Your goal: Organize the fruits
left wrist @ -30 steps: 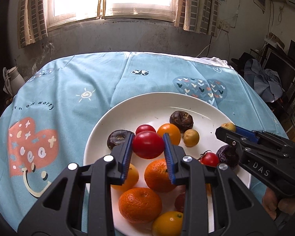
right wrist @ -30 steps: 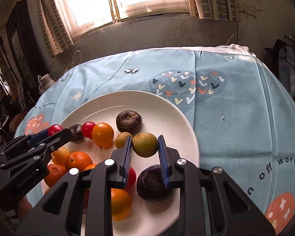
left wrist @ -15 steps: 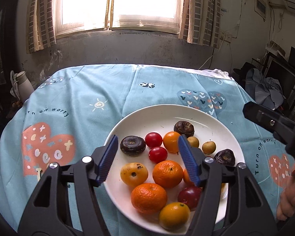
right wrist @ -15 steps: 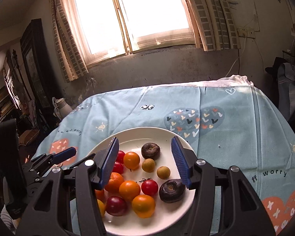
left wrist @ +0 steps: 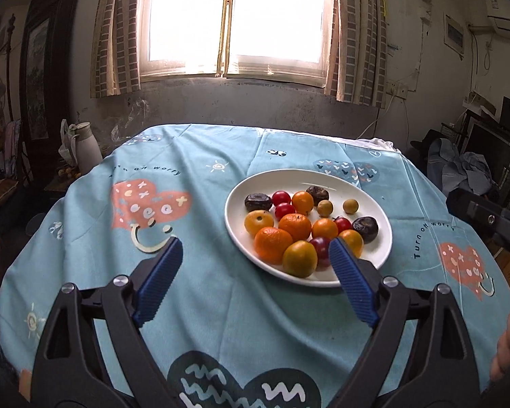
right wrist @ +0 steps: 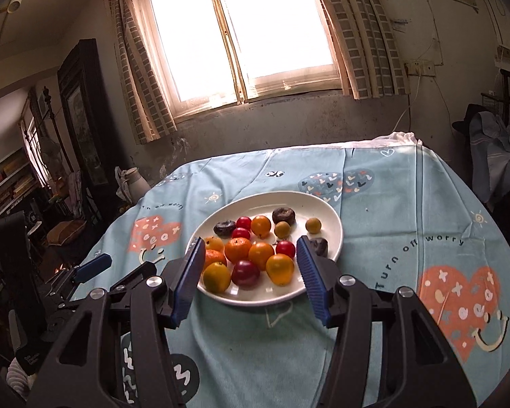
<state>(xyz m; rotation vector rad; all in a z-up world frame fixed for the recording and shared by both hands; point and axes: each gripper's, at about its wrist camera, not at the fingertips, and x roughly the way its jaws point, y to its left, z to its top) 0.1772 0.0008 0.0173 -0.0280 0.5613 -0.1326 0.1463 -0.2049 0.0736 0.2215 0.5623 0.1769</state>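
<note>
A white plate [left wrist: 374, 204] stands on the table with several fruits on it: oranges [left wrist: 272, 244], red tomatoes [left wrist: 281, 198], dark passion fruits [left wrist: 257, 201] and small yellow fruits [left wrist: 351, 205]. The same plate [right wrist: 323, 204] shows in the right wrist view. My left gripper [left wrist: 255, 248] is open and empty, pulled back above the near cloth, left of the plate. My right gripper [right wrist: 250, 244] is open and empty, held back from the plate's near rim. Its body shows at the right edge of the left wrist view [left wrist: 486, 217].
The round table wears a light blue printed cloth [left wrist: 173, 210]. A white jug [left wrist: 85, 146] stands off the table's far left. A window [left wrist: 234, 20] is behind. Furniture and clothes [left wrist: 459, 166] crowd the right side.
Both grippers let go of their fruits, a red tomato and a yellow fruit, opened wide, and drew back and up from the plate. The plate now looks smaller and farther.
</note>
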